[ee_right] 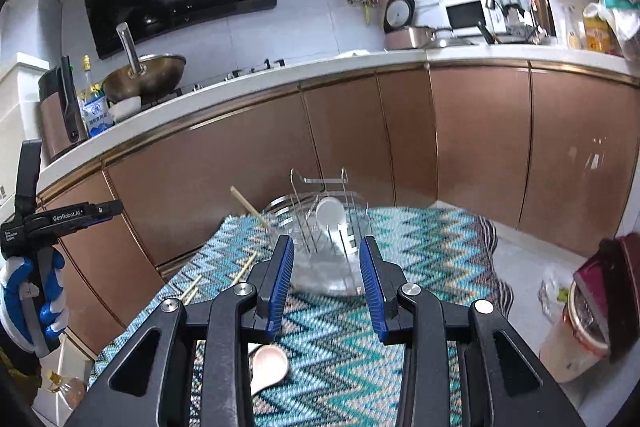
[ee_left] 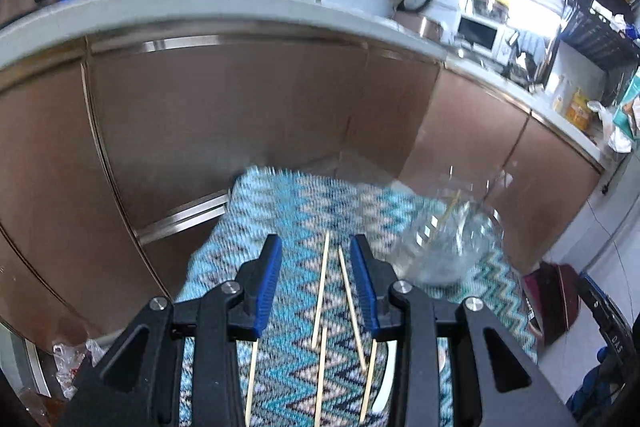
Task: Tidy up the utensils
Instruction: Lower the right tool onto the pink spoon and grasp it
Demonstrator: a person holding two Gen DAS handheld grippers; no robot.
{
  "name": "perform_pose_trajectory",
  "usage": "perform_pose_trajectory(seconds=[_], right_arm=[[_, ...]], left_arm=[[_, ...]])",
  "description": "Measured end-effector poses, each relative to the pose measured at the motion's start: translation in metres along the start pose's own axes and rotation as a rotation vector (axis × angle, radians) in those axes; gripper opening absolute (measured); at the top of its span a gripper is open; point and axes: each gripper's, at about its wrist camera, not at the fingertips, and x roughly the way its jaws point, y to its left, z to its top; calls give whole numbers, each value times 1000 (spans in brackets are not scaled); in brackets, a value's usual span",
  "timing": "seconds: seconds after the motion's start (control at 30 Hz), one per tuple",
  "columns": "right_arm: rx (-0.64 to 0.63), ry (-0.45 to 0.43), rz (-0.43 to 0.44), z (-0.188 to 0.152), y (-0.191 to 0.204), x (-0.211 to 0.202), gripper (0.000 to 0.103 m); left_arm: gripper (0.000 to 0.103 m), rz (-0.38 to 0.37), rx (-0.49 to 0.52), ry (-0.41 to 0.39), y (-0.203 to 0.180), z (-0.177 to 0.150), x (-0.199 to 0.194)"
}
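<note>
Several wooden chopsticks (ee_left: 321,293) lie on the zigzag-patterned cloth (ee_left: 296,211), right under my open left gripper (ee_left: 316,247). A clear glass holder (ee_left: 448,239) with one chopstick in it stands to the right. In the right wrist view the same glass holder (ee_right: 324,247) holds a white spoon (ee_right: 330,215), a chopstick (ee_right: 250,207) and a wire rack. My right gripper (ee_right: 326,251) is open and empty just in front of it. A pink spoon (ee_right: 268,367) lies on the cloth below the right gripper. The left gripper (ee_right: 108,209) shows at the far left.
Brown cabinet fronts (ee_right: 400,131) stand behind the cloth-covered table. The counter above holds a wok (ee_right: 148,75), bottles and a rice cooker. A lidded bin (ee_right: 592,311) stands on the floor to the right. Loose chopsticks (ee_right: 192,289) lie on the cloth's left part.
</note>
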Motion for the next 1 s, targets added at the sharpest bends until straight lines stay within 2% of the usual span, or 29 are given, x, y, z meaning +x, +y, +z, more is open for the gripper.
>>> perform_pose_trajectory(seconds=[0.3, 0.43, 0.67, 1.0], right_arm=[[45, 120, -17, -30, 8, 12, 35], [44, 176, 9, -37, 14, 27, 35], [63, 269, 55, -54, 18, 60, 35], [93, 376, 104, -78, 18, 100, 35]], left_arm=[[34, -201, -39, 293, 15, -41, 56], [34, -225, -67, 389, 16, -57, 78], [34, -251, -74, 485, 15, -79, 101], [33, -246, -89, 565, 15, -92, 129]])
